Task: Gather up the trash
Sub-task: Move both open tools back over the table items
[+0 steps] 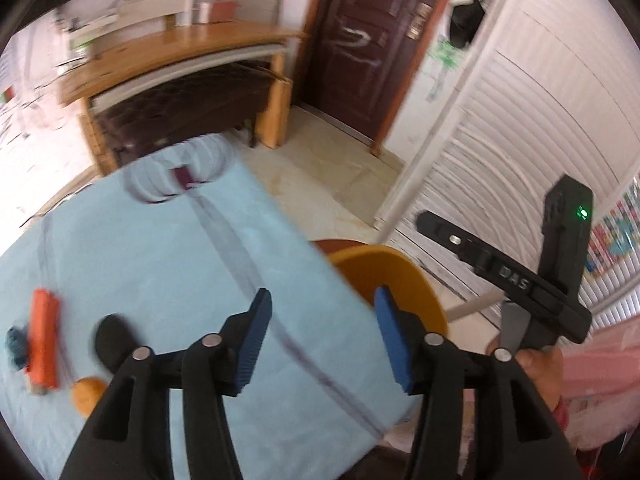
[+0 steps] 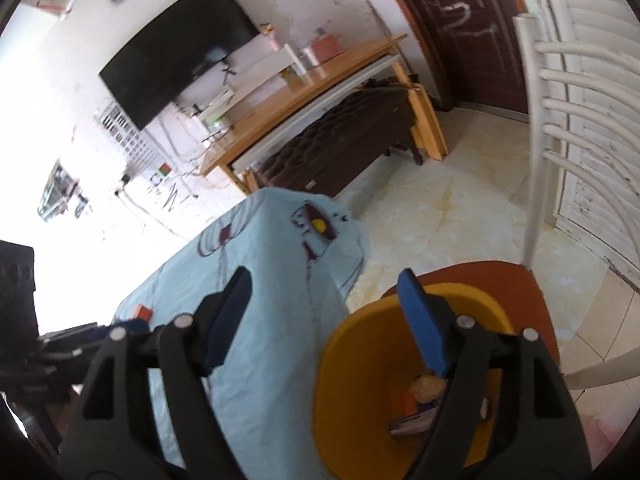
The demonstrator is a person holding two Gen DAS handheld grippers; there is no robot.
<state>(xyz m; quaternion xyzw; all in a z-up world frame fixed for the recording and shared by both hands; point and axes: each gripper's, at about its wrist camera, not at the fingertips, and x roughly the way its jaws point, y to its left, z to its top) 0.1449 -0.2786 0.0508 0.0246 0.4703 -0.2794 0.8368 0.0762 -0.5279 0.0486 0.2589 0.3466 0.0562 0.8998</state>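
My left gripper (image 1: pixel 322 300) is open over the right edge of the light blue tablecloth (image 1: pixel 180 272), with nothing between its blue pads. Left on the cloth lie an orange box (image 1: pixel 42 340), a teal crumpled scrap (image 1: pixel 16 346), a black oval thing (image 1: pixel 112 340) and an orange round thing (image 1: pixel 88 394). A yellow bin (image 1: pixel 408 280) stands beside the table. My right gripper (image 2: pixel 325 280) is open and empty above the bin (image 2: pixel 332 344). Inside the bin are a crumpled brownish wad (image 2: pixel 428 386), an orange piece (image 2: pixel 408 400) and a flat pack (image 2: pixel 412 426).
The bin stands on a reddish-brown chair seat (image 2: pixel 520 284) with a white slatted back (image 2: pixel 536 160). Across the tiled floor (image 2: pixel 440 208) are a wooden desk (image 2: pixel 320 92), a dark bench (image 2: pixel 340 140) beneath it, a dark door (image 1: pixel 360 48) and white louvred doors (image 1: pixel 520 140).
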